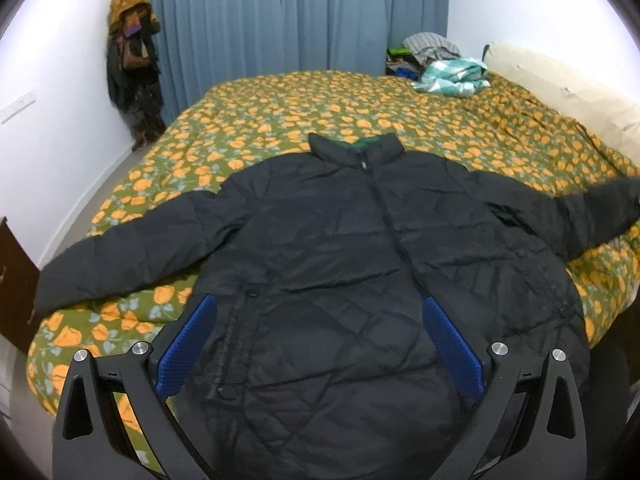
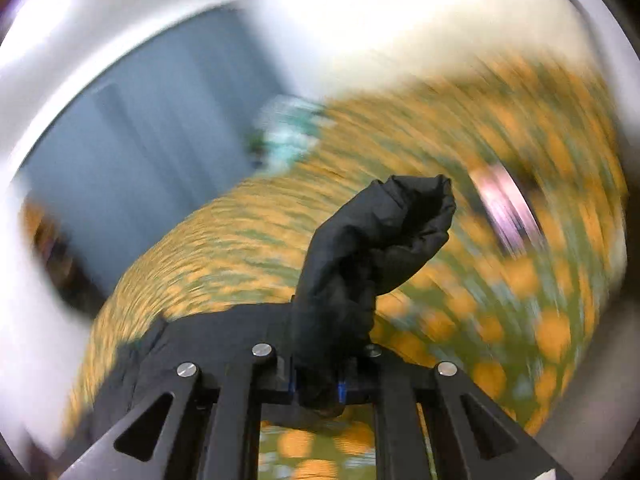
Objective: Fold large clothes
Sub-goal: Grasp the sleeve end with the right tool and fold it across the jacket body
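**A:** Start at our fingers. On the right gripper [image 2: 316,390] the jaws are clamped on the cuff end of the jacket's sleeve [image 2: 372,240], and the black cloth bunches and stands up past them. Why pinch it so near the end?

**B:** We judge it gives us the whole sleeve to carry across the body in one sweep. Everything behind that cuff is smeared, so we read nothing finer there than the orange and green of the bed cover.

**A:** And the left gripper [image 1: 320,344]?

**B:** Its blue pads [image 1: 188,348] stand wide apart, one on each side of the lower front of the jacket [image 1: 340,260], with nothing pressed between them. We hover over the hem, probably to pin the body flat while the sleeve comes over.

**A:** Where does the jacket lie, then?

**B:** Face up on the floral bedspread [image 1: 320,104], zipped, collar toward the blue curtain [image 1: 288,12], one sleeve stretched flat to the left side of the view, the other lifted off at the right edge.

**A:** The checked cloth pile [image 1: 452,74]?

**B:** Well apart, at the far corner near the pillow [image 1: 560,76]. It leaves us room to fold.
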